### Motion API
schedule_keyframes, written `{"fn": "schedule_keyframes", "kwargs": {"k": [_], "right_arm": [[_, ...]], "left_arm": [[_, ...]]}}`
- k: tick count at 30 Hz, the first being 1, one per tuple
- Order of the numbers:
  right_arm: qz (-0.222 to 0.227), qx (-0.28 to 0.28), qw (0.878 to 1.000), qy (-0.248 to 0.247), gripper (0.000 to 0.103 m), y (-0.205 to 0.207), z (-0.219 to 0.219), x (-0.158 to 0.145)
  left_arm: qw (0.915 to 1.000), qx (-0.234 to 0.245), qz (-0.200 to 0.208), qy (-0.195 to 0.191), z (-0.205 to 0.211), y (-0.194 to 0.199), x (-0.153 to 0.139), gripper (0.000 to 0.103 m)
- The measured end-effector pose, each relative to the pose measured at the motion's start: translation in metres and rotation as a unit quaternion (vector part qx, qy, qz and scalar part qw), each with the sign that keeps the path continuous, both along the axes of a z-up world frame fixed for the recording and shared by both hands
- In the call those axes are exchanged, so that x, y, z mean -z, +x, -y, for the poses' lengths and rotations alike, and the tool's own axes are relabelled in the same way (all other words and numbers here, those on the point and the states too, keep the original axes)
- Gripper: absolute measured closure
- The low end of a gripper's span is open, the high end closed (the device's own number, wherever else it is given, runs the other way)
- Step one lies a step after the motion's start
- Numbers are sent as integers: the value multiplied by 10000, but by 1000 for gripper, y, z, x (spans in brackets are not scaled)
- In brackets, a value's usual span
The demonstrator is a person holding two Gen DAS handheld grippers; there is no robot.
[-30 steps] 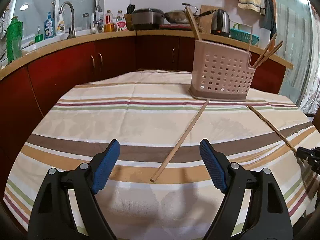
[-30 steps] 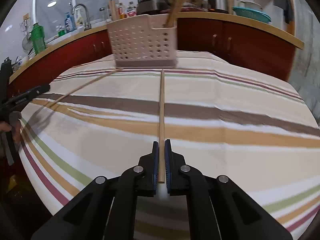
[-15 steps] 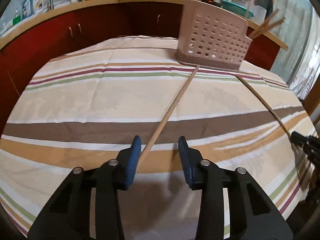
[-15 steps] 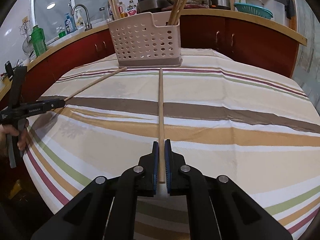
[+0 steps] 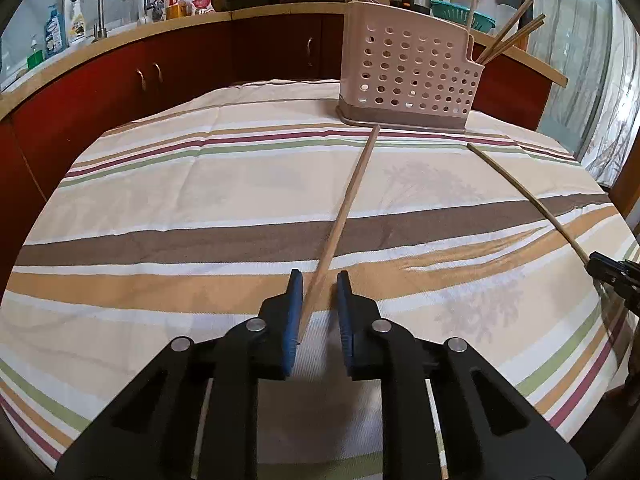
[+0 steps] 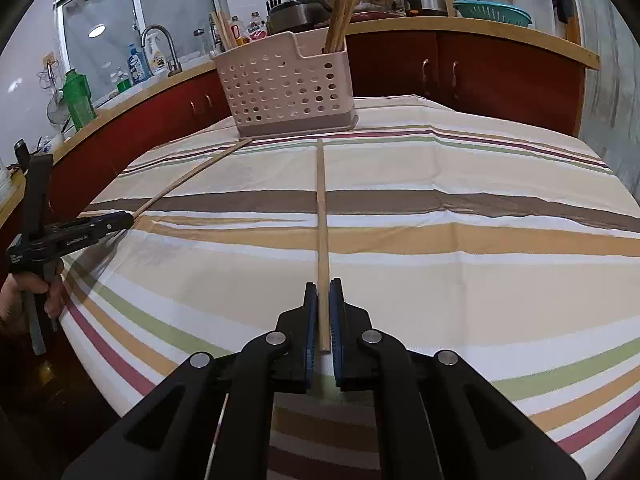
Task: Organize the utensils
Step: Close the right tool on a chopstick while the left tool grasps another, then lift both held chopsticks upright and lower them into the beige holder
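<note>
Since a second ago, the left hand-held gripper (image 5: 317, 278) has dropped over the near end of one chopstick (image 5: 344, 216); its jaws are closing, not yet pinching. Right hand-held gripper (image 6: 323, 286) grips the other chopstick (image 6: 321, 220), flat on the striped surface (image 6: 460, 216). Farther off stands the perforated holder (image 6: 286, 84) with more chopsticks.

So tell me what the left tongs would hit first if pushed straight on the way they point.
The striped tablecloth, probably: the left tongs, closing around a chopstick, point down at it. Skimming along the cloth, they would likely reach the pink holder; depth is unclear.
</note>
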State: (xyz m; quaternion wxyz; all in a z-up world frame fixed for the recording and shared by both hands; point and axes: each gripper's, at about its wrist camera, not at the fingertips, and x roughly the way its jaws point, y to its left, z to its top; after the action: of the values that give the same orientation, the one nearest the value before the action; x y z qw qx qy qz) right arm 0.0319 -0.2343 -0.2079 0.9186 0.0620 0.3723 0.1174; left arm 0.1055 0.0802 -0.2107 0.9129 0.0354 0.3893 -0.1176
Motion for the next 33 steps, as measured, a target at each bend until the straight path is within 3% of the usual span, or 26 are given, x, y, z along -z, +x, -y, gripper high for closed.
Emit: {"fn": "schedule_keyframes", "kwargs": {"k": [6,9,13,23,33], "right_arm": [[115,-17,9999,-20,93,-9,-1,1],[176,5,9998,-18,96,-12,-2,2],[154,17,9999,34,96,-13,-2,0],[822,108,9965,69,96,-24,2,-47],[1420,224,9895,124,96,-24,7,-99]], "left_arm": [[10000,60,12,64,3,-4,-1,86],[9998,152,62,58,6,-10,0,95],[9997,187,151,95,9,-17,-1,96],[9952,118,970,8,9,-43,-41,96],[9798,58,1978,-296,10,-52,-106,97]]}}
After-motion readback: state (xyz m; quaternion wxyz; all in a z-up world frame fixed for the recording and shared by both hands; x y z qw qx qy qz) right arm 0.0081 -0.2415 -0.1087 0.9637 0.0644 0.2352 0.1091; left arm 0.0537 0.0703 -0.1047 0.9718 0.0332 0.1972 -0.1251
